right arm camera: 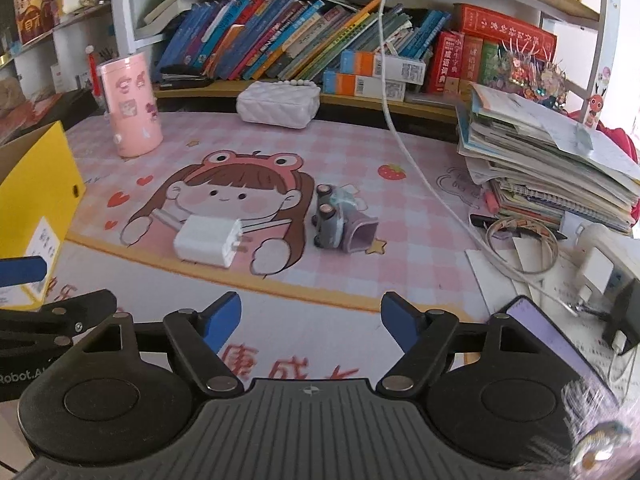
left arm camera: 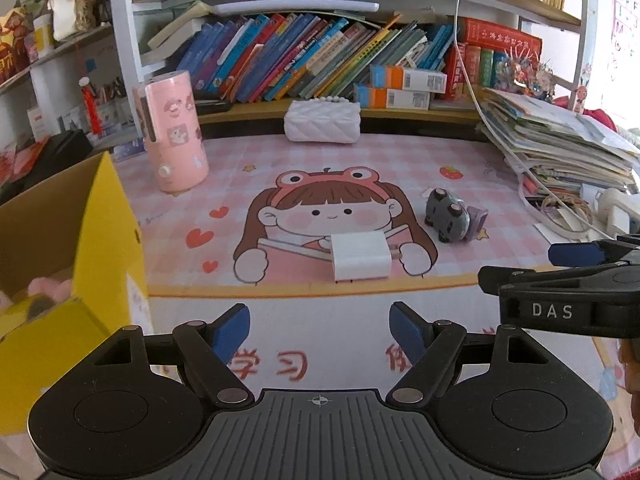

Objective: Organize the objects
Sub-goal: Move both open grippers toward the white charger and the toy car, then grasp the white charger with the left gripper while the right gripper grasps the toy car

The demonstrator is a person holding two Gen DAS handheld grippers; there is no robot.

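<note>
Both claws stand apart with nothing between the blue pads: left claw (left arm camera: 319,330) and right claw (right arm camera: 311,320) hover over the near edge of the counter (left arm camera: 460,168). The white charger (left arm camera: 360,257) lies on the pink mat beyond them, the grey toy (left arm camera: 448,215) just to its right. A yellow box (left arm camera: 100,240) stands open at left.

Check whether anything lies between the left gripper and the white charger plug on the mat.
Nothing visible blocks it. The left gripper has open, empty jaws, and only bare pink cartoon desk mat lies between it and the white square charger plug. The small grey toy car sits off to the right.
</note>
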